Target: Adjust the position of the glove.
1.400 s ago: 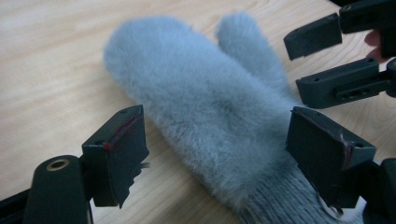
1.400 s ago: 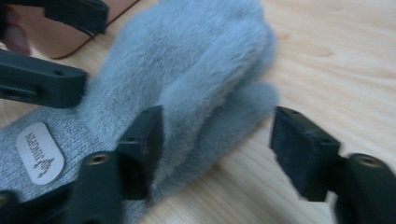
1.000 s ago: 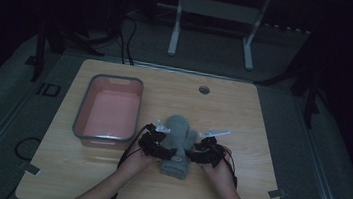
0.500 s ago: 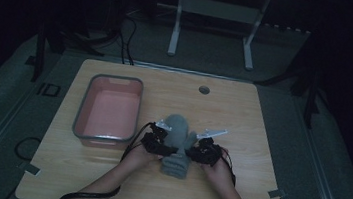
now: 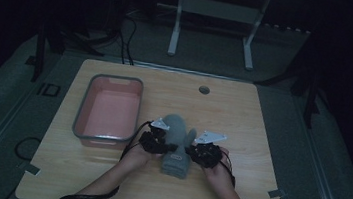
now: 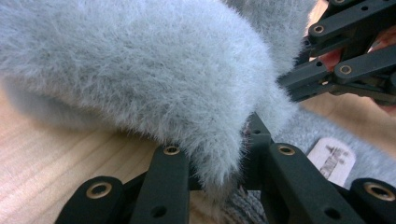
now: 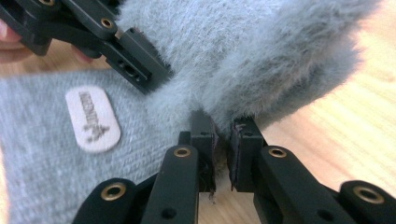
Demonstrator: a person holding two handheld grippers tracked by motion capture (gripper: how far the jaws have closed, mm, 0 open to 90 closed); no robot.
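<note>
Both grippers, left gripper (image 5: 155,142) and right gripper (image 5: 204,152), have just been closing and now pinch the grey mitten's (image 5: 177,142) fuzzy edges on the table (image 5: 261,134). Grasping looks done; lifting toward the pink bin (image 5: 83,104) seems left.

A fluffy grey mitten (image 6: 140,70) rests on the wooden counter (image 6: 51,158). The left gripper (image 6: 222,175) has just closed, its fingers (image 6: 168,177) pinching the fuzzy edge. A pale label (image 6: 334,158) shows on the knit cuff, the right gripper (image 6: 345,60) beyond.
</note>
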